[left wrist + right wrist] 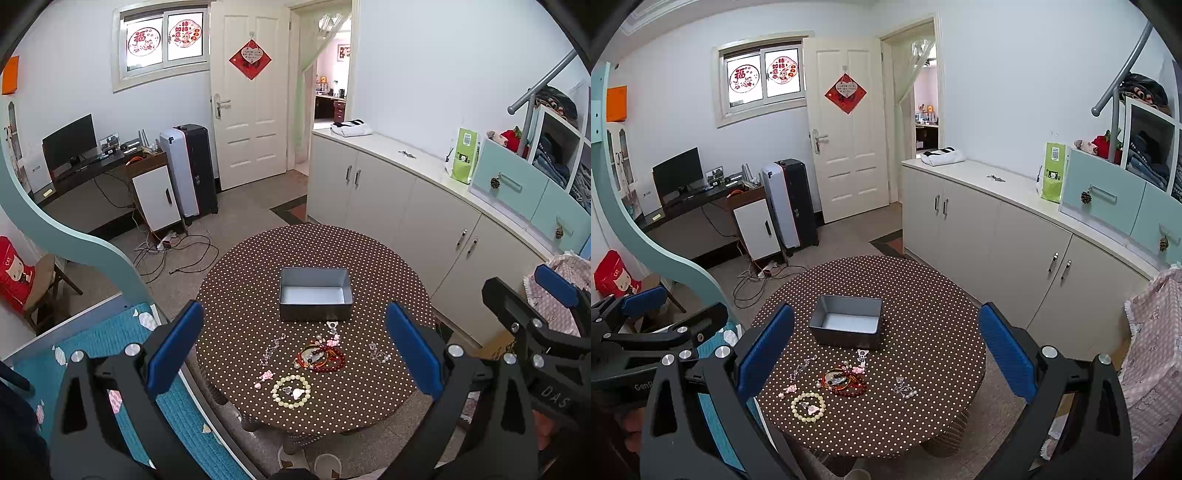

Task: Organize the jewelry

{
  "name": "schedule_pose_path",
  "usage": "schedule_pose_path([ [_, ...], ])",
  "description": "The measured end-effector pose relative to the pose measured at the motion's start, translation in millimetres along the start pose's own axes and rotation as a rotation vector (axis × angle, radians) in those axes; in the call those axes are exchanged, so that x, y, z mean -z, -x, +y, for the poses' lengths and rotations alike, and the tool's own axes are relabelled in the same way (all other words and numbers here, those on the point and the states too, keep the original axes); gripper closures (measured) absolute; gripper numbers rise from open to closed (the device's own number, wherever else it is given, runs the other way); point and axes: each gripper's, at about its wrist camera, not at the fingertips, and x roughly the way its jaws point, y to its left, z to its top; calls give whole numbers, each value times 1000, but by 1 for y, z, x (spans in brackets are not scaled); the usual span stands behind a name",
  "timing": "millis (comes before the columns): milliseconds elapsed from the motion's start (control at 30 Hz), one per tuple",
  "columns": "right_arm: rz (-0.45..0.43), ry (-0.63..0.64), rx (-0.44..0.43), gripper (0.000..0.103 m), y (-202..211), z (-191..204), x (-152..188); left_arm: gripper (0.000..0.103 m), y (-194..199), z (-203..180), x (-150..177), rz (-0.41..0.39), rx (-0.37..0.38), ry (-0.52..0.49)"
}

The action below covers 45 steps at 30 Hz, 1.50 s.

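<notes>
- So both grippers are up in the air on the near side of the round table (369, 266), which has a brown polka-dot cloth on it.
- Left gripper (293, 354): blue pads spread wide, nothing between them.
- Right gripper (886, 354): same deal, wide apart and holding nothing.
- Grey metal box (315, 294) sits around the middle of the table, no lid, inside looks bare.
- All the jewelry is loose on the cloth, just on the near side of the box.
- Red bead bracelets (320, 356) are tangled in a pile in the middle of that bunch.
- Cream bead bracelet (291, 391) lies nearest, a neat ring with a couple of tiny pieces inside it.
- Clear crystal strand (272, 349) is left of the red pile; a small silvery piece (378, 352) is off to the right.
- Small pink charms (265, 376) are just left of the cream ring.
- White cabinets (388, 184) run along the right wall.
</notes>
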Motion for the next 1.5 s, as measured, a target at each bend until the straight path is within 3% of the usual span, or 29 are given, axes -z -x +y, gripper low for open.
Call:
schedule_pose_path([
  [1500, 23, -4, 11, 7, -8, 0, -6, 5, -12, 7, -2, 27, 17, 0],
])
